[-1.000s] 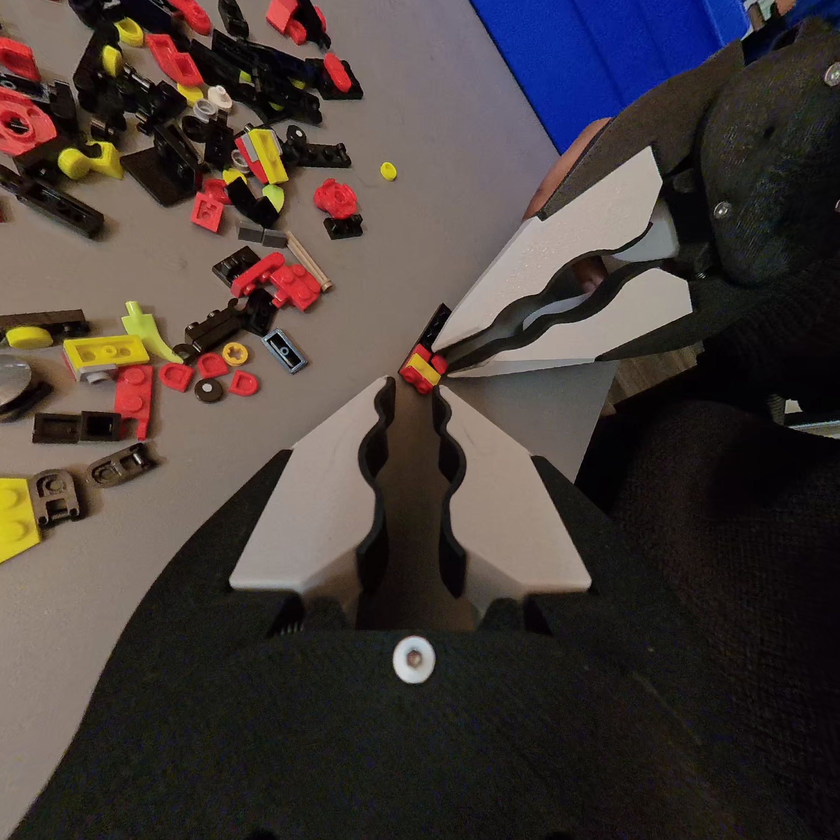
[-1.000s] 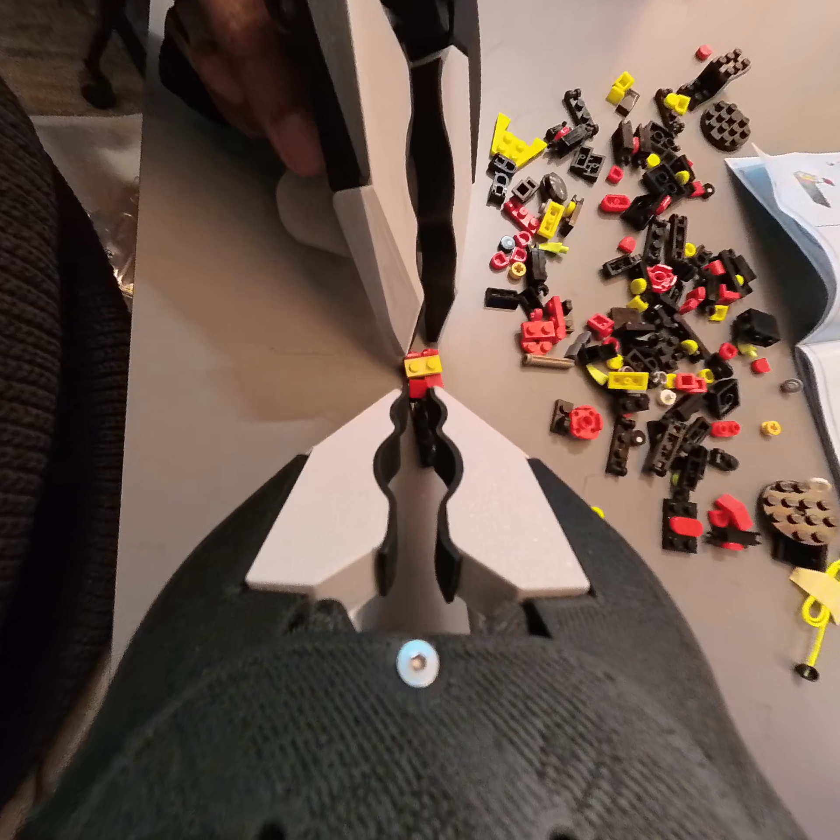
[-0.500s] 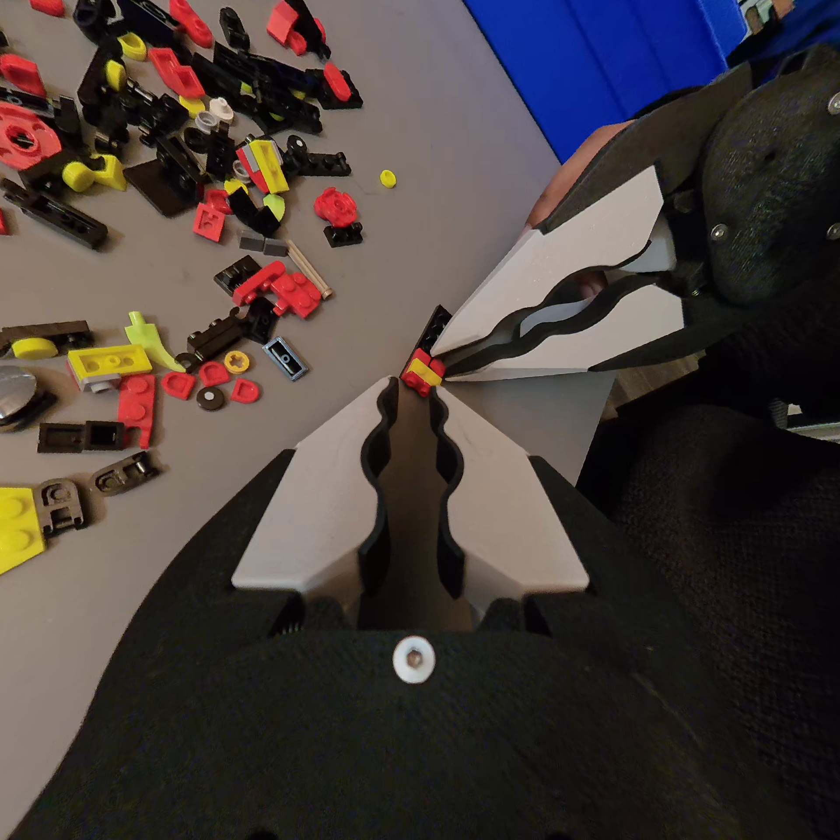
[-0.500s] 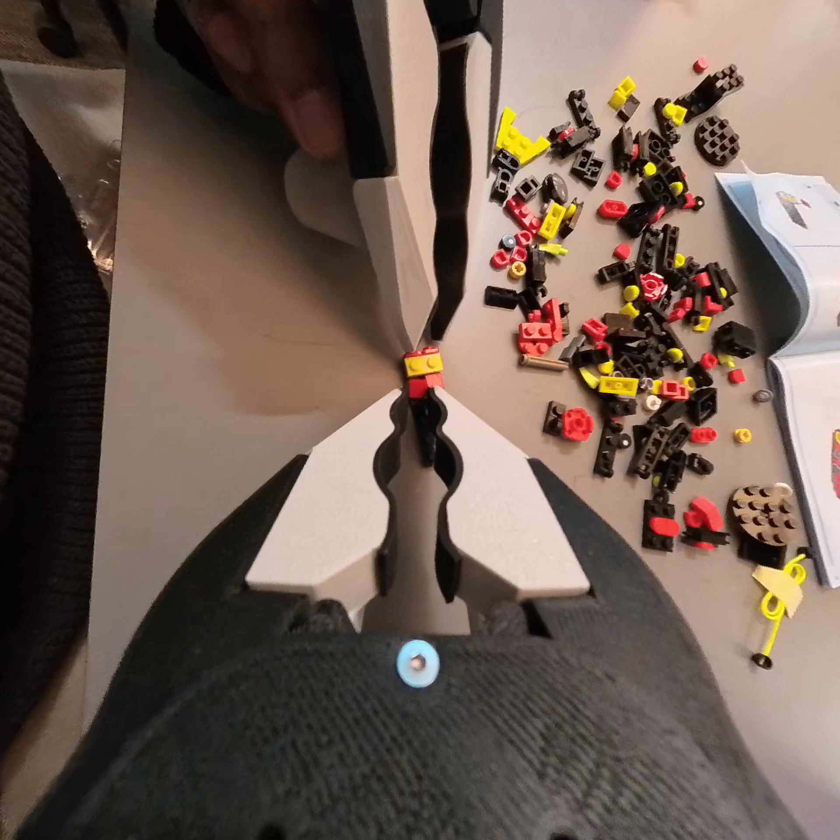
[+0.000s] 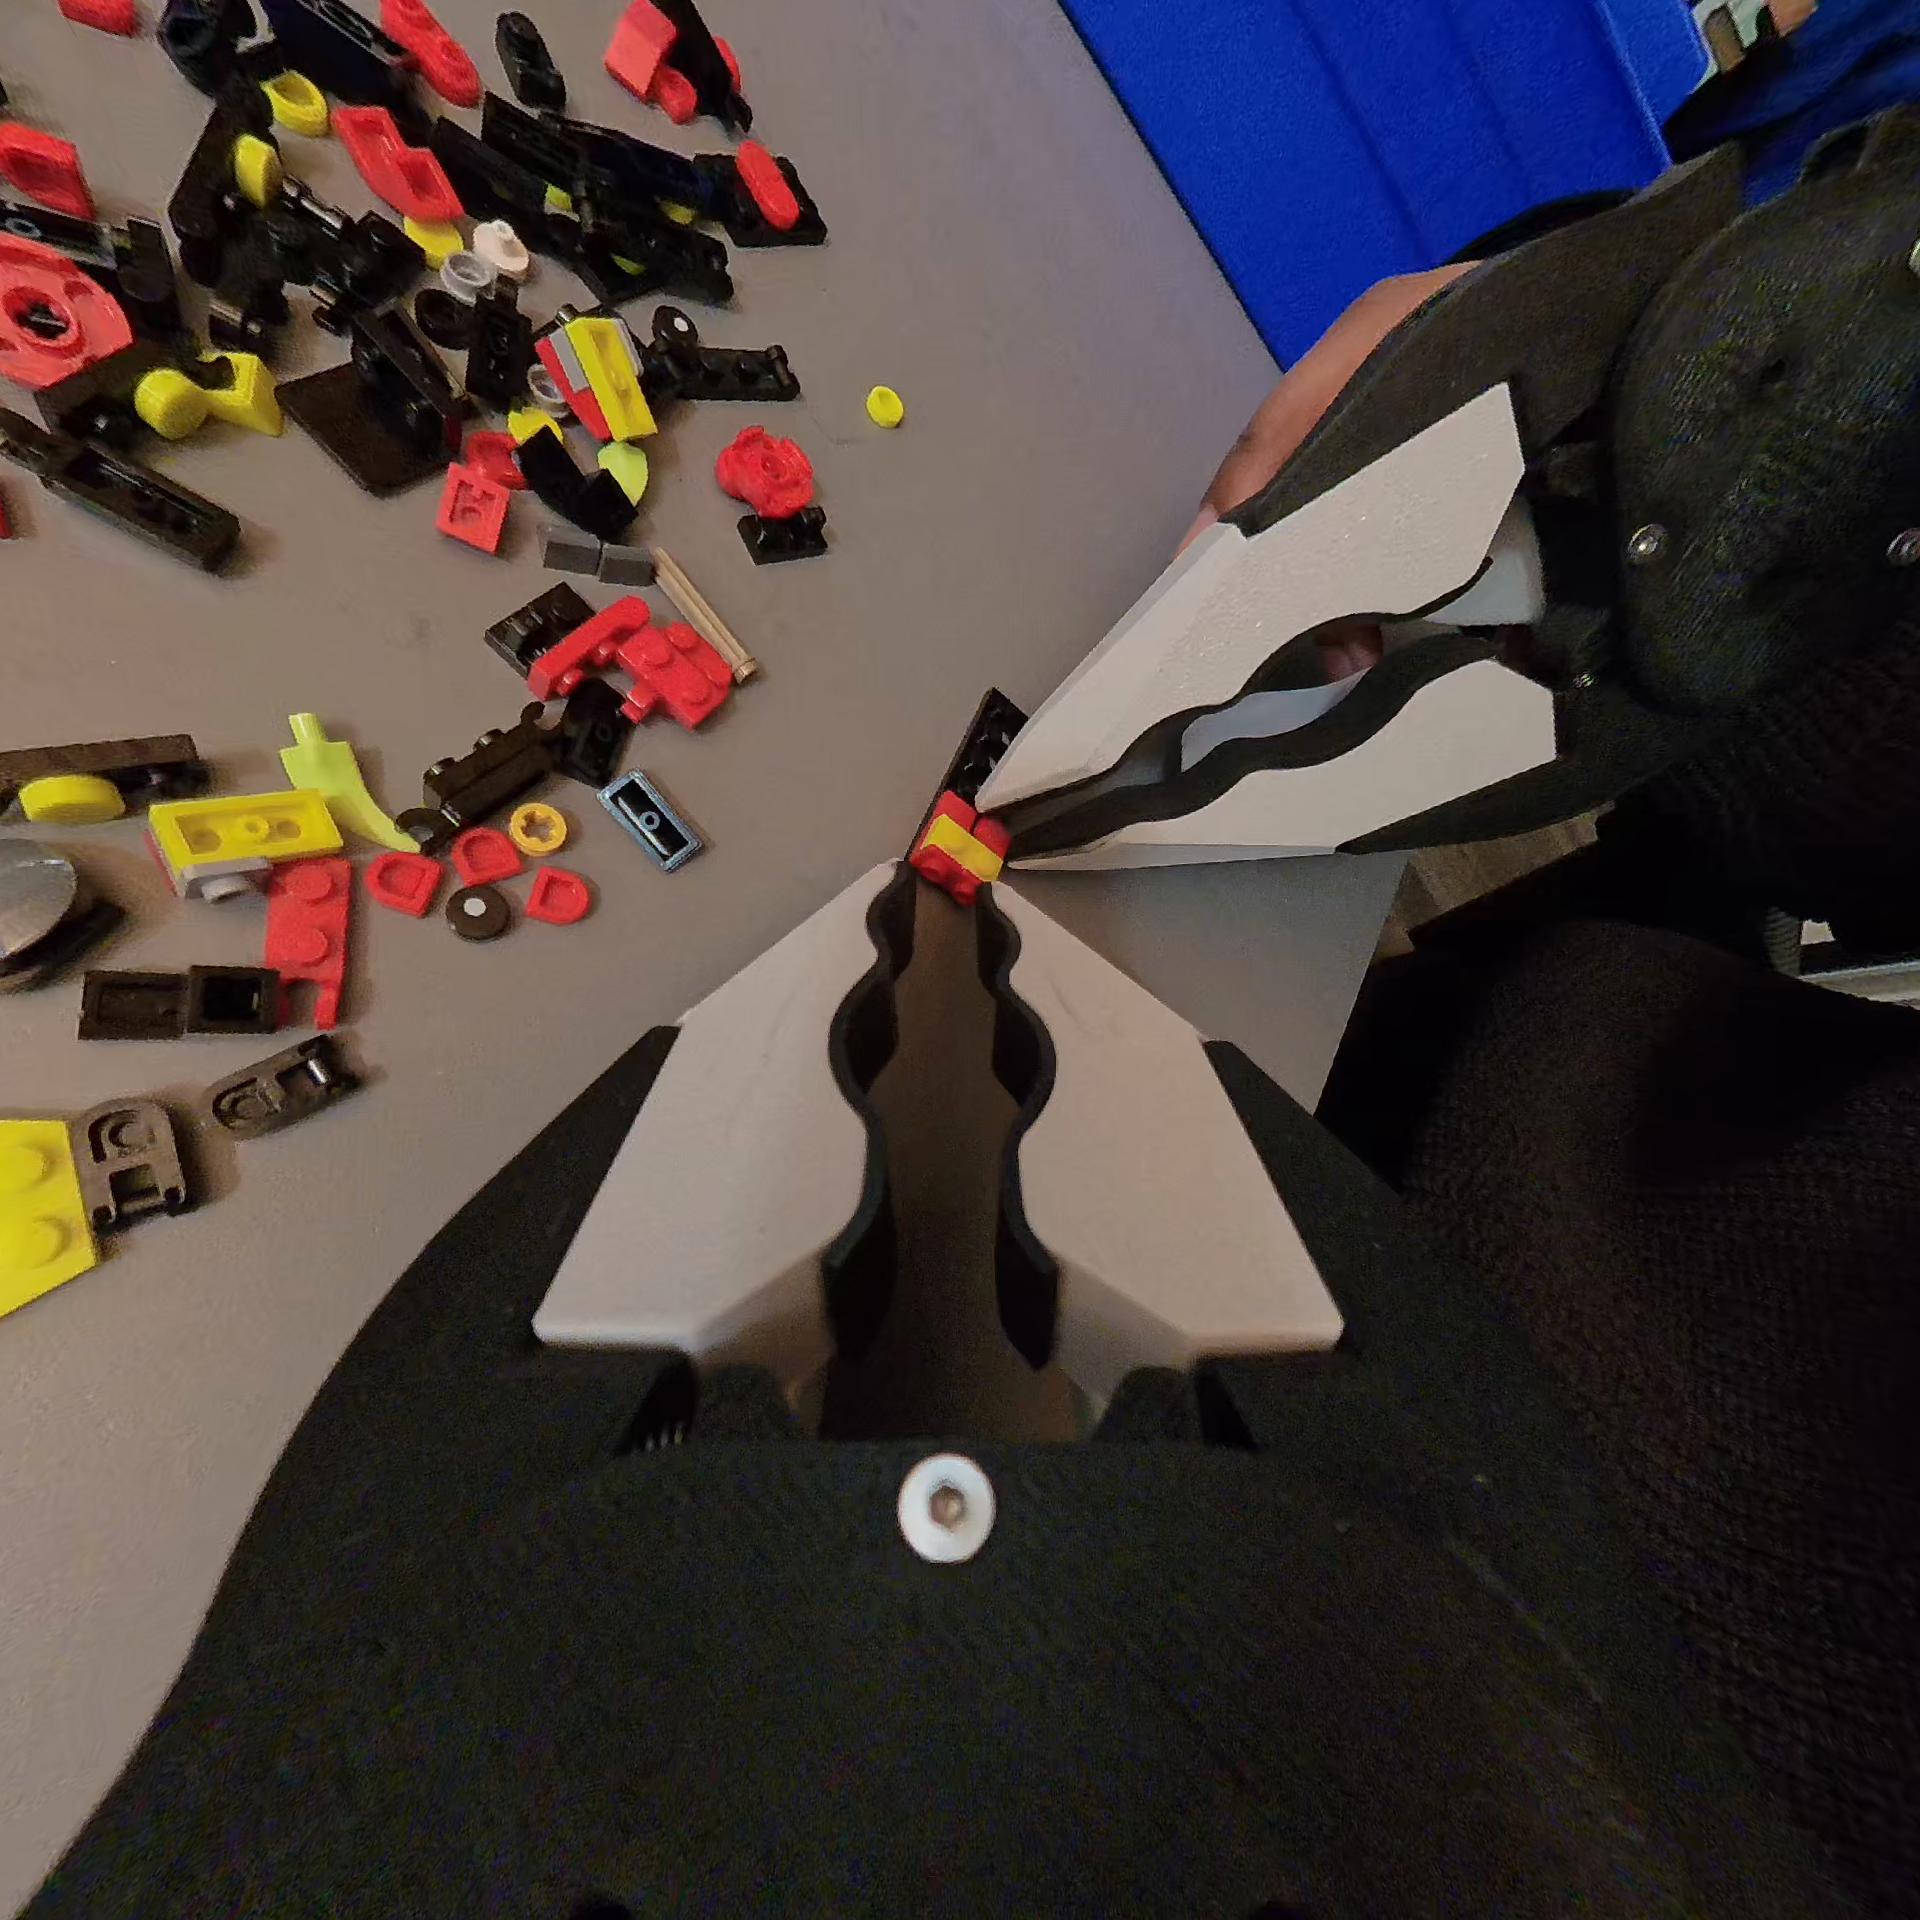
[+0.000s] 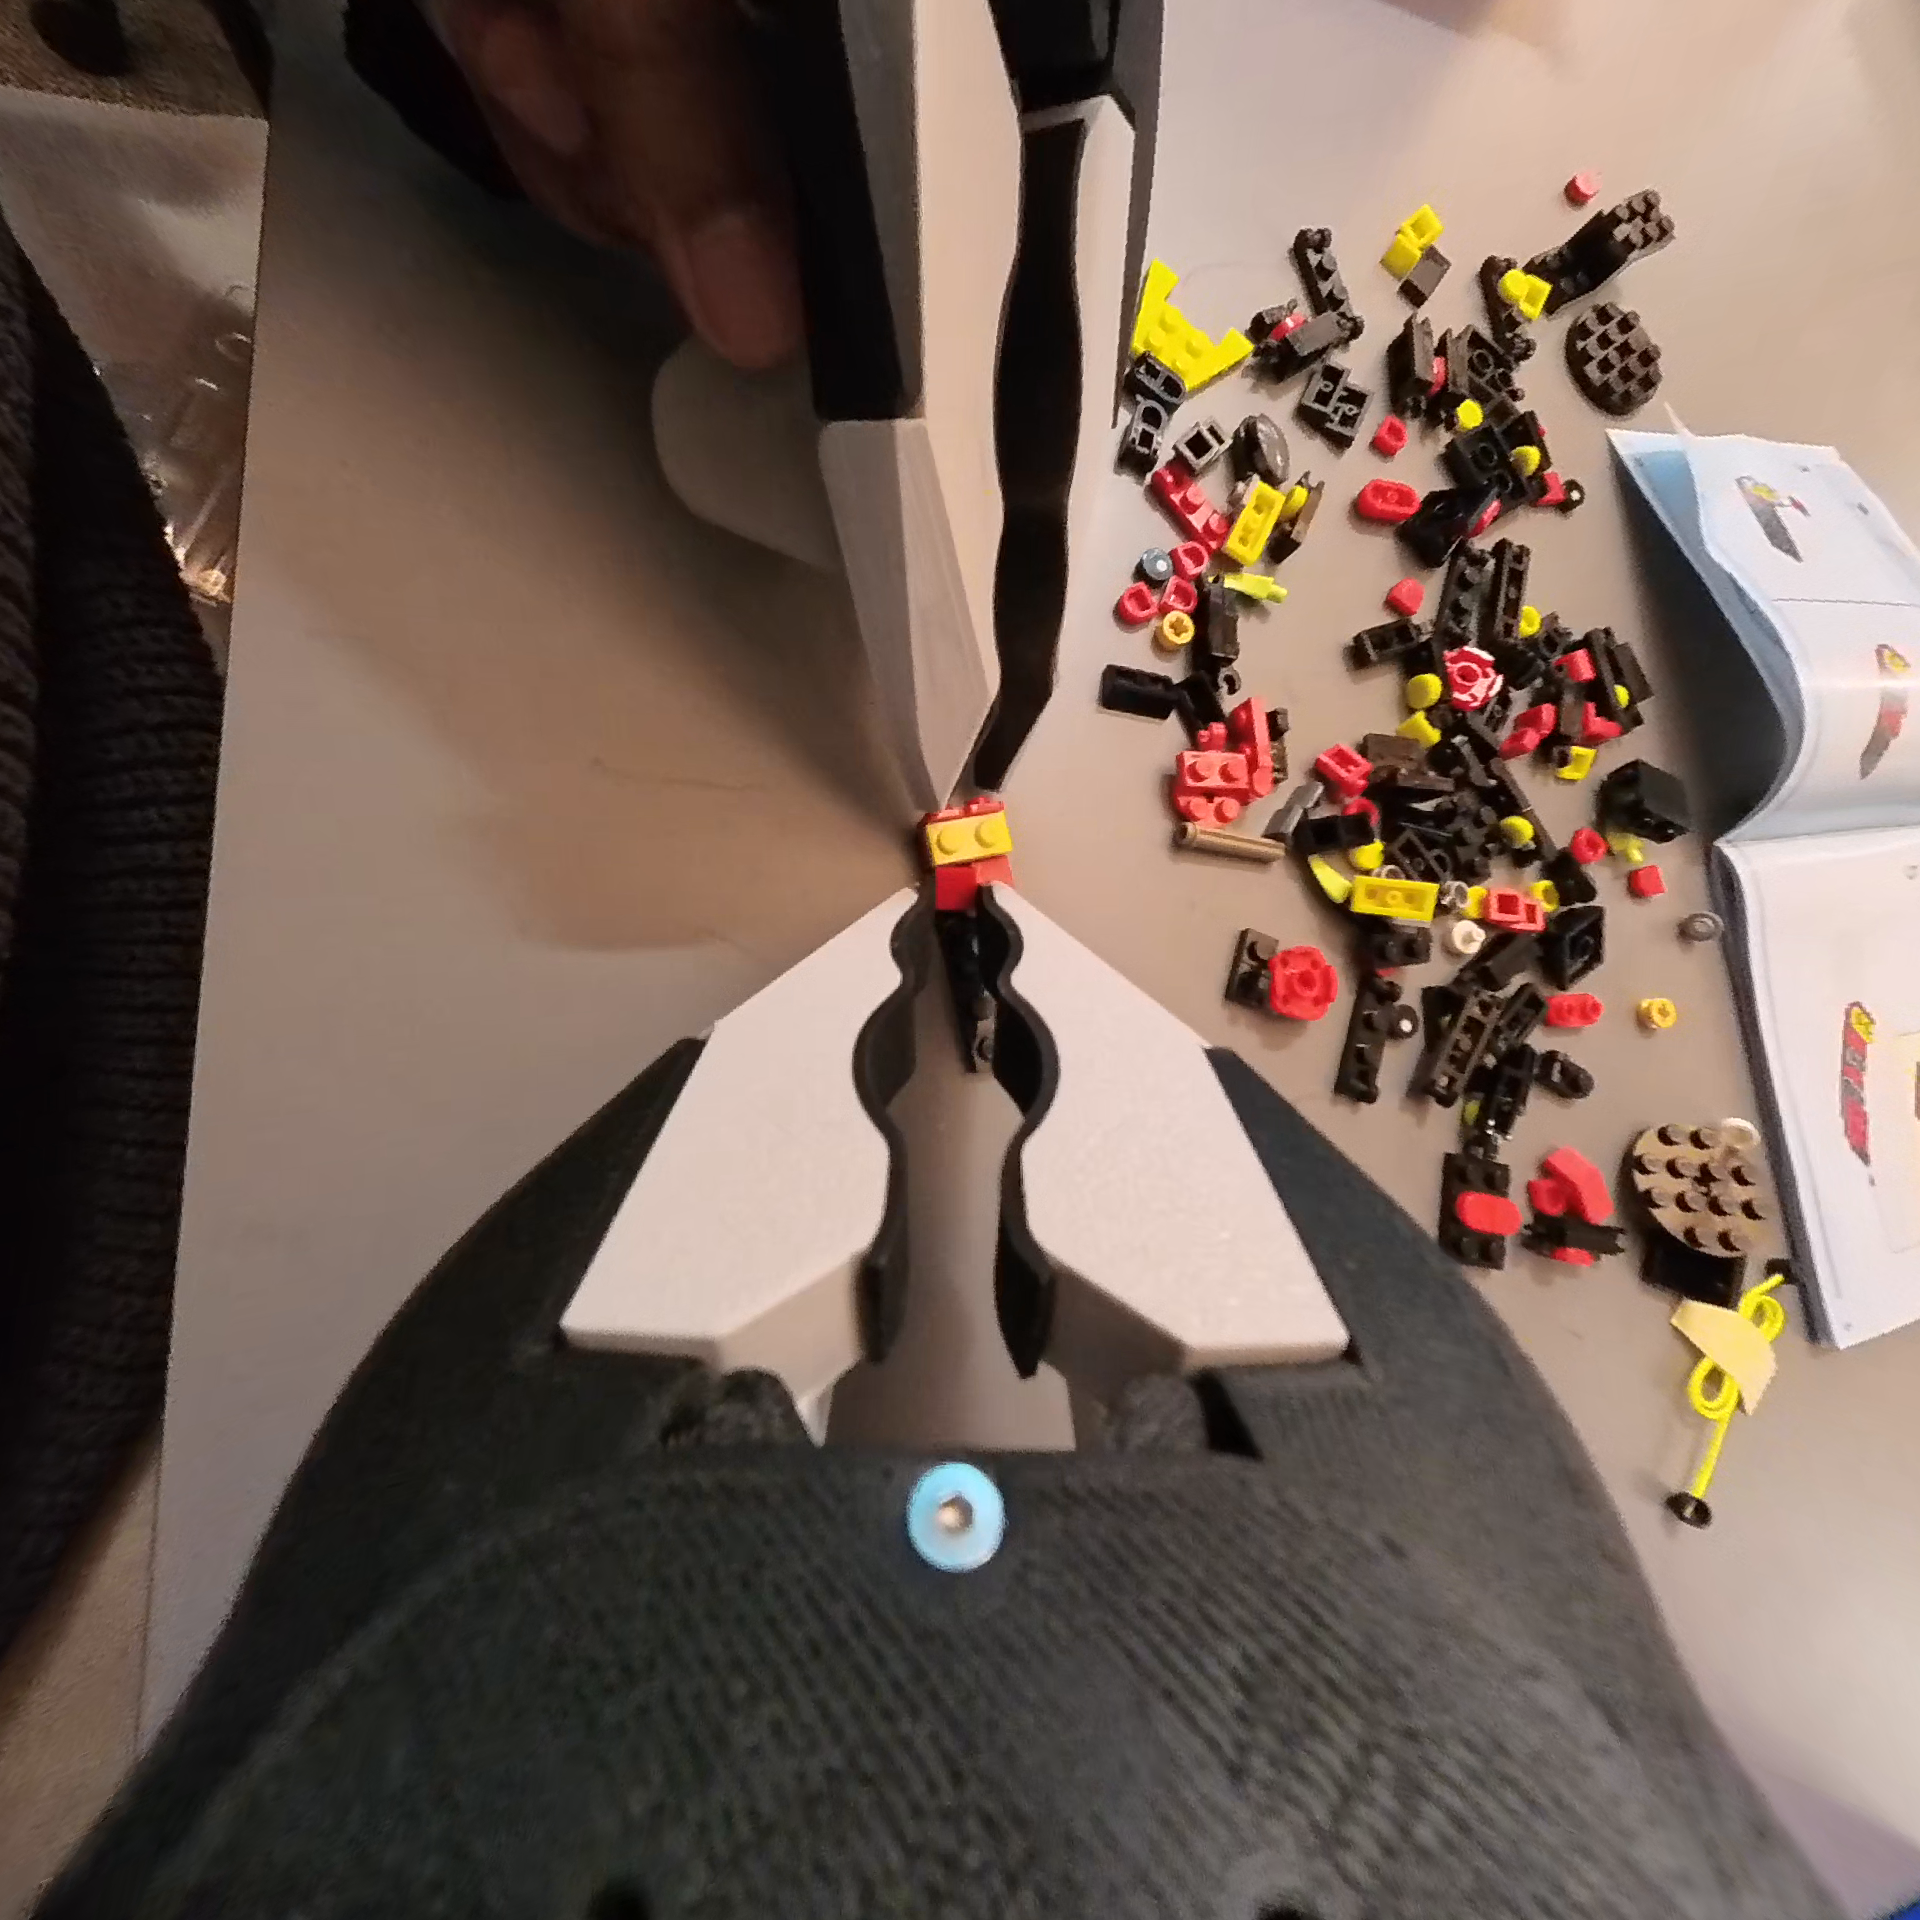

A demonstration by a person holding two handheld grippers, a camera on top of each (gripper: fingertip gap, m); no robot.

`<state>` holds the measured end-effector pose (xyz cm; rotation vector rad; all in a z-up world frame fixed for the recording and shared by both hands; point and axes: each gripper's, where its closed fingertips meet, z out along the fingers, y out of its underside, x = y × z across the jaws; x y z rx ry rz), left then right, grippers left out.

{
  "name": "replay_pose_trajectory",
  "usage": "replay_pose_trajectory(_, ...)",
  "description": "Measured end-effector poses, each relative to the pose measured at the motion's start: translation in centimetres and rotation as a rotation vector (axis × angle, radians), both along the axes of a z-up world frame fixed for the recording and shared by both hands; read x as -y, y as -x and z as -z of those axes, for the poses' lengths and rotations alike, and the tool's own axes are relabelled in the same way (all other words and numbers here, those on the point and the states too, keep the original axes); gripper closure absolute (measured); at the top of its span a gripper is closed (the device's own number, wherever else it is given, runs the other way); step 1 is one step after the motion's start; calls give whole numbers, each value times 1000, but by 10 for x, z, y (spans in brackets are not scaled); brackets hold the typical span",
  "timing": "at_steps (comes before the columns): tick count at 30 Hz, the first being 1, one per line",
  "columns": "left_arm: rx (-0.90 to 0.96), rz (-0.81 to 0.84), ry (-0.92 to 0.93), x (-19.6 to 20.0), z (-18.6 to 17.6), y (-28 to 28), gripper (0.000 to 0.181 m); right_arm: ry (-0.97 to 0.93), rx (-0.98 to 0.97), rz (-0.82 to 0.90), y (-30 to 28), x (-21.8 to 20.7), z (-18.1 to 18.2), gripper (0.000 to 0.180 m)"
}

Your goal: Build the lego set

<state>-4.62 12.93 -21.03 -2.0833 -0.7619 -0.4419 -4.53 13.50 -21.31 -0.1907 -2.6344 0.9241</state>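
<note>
No containers on the grey worktop [image 5: 1039, 312]. R claw [image 6: 958, 902] pinches the small red/yellow/black lego assembly [image 6: 968, 844] near the worktop edge. L claw [image 5: 940, 883], jaws narrowly apart, tips at its red end. Loose pieces [image 6: 1455, 790] spread beyond; instruction booklet [image 6: 1829, 935] past them.

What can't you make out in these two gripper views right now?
- Black strip under the red and yellow bricks: its far end is hidden between the right gripper jaws.
- Left gripper: whether its tips touch the bricks; the bricks cover the contact.
- Instruction booklet: cut off by the right edge of the right wrist view.
- Loose pile: cut off by the left wrist view's edges.
</note>
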Motion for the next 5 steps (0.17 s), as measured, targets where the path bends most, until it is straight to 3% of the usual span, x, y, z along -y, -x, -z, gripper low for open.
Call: replay_pose_trajectory(5,-2,1,3,0,0,0,172,-5,-6,-1,0,0,0,174)
